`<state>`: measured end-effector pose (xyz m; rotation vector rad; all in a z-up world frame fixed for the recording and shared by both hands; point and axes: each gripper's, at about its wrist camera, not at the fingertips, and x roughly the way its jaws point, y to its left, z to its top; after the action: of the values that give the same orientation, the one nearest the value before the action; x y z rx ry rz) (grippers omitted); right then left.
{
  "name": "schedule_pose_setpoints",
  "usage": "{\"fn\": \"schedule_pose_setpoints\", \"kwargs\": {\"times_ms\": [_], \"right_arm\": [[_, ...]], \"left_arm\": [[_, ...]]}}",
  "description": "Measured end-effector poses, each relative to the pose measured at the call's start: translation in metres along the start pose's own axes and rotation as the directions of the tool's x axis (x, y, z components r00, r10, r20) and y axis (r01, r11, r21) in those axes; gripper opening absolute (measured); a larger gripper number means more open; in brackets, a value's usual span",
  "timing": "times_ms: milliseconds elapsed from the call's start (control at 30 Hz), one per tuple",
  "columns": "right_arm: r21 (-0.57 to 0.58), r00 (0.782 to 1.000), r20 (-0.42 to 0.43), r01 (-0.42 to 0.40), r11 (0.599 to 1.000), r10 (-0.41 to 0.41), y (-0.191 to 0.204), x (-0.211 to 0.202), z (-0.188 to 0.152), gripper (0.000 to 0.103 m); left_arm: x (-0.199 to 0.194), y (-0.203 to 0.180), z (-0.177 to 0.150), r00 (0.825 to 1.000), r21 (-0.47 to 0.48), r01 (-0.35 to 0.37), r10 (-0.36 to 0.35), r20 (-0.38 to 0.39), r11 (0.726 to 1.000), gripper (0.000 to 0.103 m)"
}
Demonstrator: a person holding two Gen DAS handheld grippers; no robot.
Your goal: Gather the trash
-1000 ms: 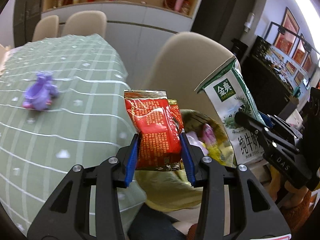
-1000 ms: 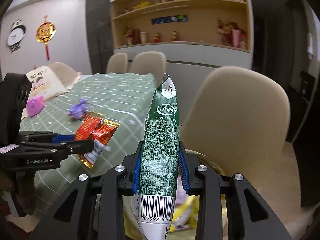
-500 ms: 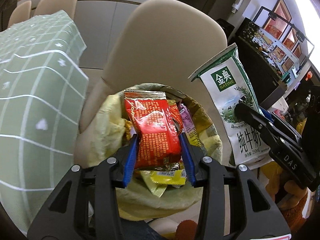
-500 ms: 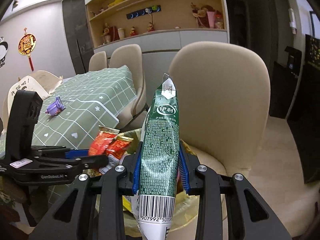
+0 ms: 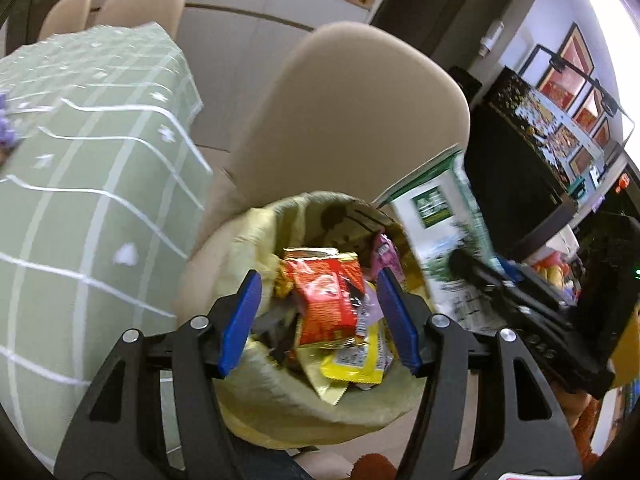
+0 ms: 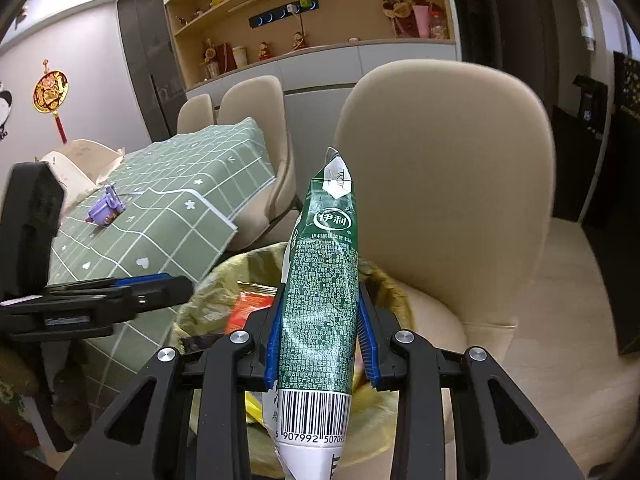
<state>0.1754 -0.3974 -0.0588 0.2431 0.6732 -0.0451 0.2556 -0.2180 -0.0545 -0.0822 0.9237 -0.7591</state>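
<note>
Left wrist view: left gripper [image 5: 320,316] over the lined trash bin [image 5: 248,240], jaws opening.
Red wrapper [image 5: 326,304]: between the blue pads, clear of both, atop the bin's trash.
Right gripper [image 6: 320,344]: jaws clamped on the green milk carton [image 6: 320,300], above the bin.
Beige chair [image 6: 444,184]: behind the bin.

The left wrist camera is looking steeply down, close over the lined trash bin [image 5: 280,400], while the right wrist camera is tilting down more gently from nearer the beige chair [image 6: 444,168]; both are sharing bin, chair and green tablecloth [image 5: 80,168], each catching the other gripper
</note>
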Motion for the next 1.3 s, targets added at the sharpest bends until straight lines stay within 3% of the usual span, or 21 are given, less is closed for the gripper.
{"fn": "schedule_pose_setpoints", "kwargs": {"times_ms": [100,267,567,767,867,900,1133,1300], "right_arm": [[0.005,0.999,-0.041,-0.028,1.0,0.028,0.015,0.026,-0.003,0.031],[-0.038,0.972,-0.234,0.023,0.999,-0.032,0.038,0.088,-0.025,0.031],[-0.095,0.936,-0.337,0.07,0.993,-0.098,0.057,0.113,-0.036,0.031],[-0.049,0.959,-0.276,0.062,0.997,-0.073,0.057,0.098,-0.035,0.032],[-0.025,0.968,-0.241,0.061,0.998,-0.065,0.053,0.082,-0.036,0.052],[-0.022,0.973,-0.218,0.069,0.997,-0.072,0.053,0.075,-0.036,0.054],[0.035,0.988,-0.149,0.054,0.998,-0.048,0.055,0.026,-0.036,0.055],[-0.019,0.997,-0.074,0.013,1.0,-0.015,0.092,-0.031,-0.044,0.055]], "left_arm": [[-0.017,0.009,-0.004,0.999,-0.027,-0.014,0.015,0.033,1.0,0.057],[-0.041,0.02,-0.013,0.997,-0.04,-0.036,0.038,0.069,0.999,0.057],[-0.064,0.023,-0.024,0.994,-0.021,-0.032,0.034,0.108,0.999,0.057],[-0.081,0.027,-0.033,0.99,-0.011,-0.035,0.036,0.137,0.999,0.065],[-0.091,0.03,-0.04,0.986,-0.008,-0.056,0.057,0.156,0.998,0.066],[-0.093,0.031,-0.042,0.986,-0.008,-0.06,0.06,0.159,0.998,0.066],[-0.117,0.043,-0.063,0.981,-0.026,-0.106,0.109,0.162,0.994,0.088],[-0.156,0.049,-0.093,0.953,-0.032,-0.207,0.209,0.218,0.978,0.09]]}}
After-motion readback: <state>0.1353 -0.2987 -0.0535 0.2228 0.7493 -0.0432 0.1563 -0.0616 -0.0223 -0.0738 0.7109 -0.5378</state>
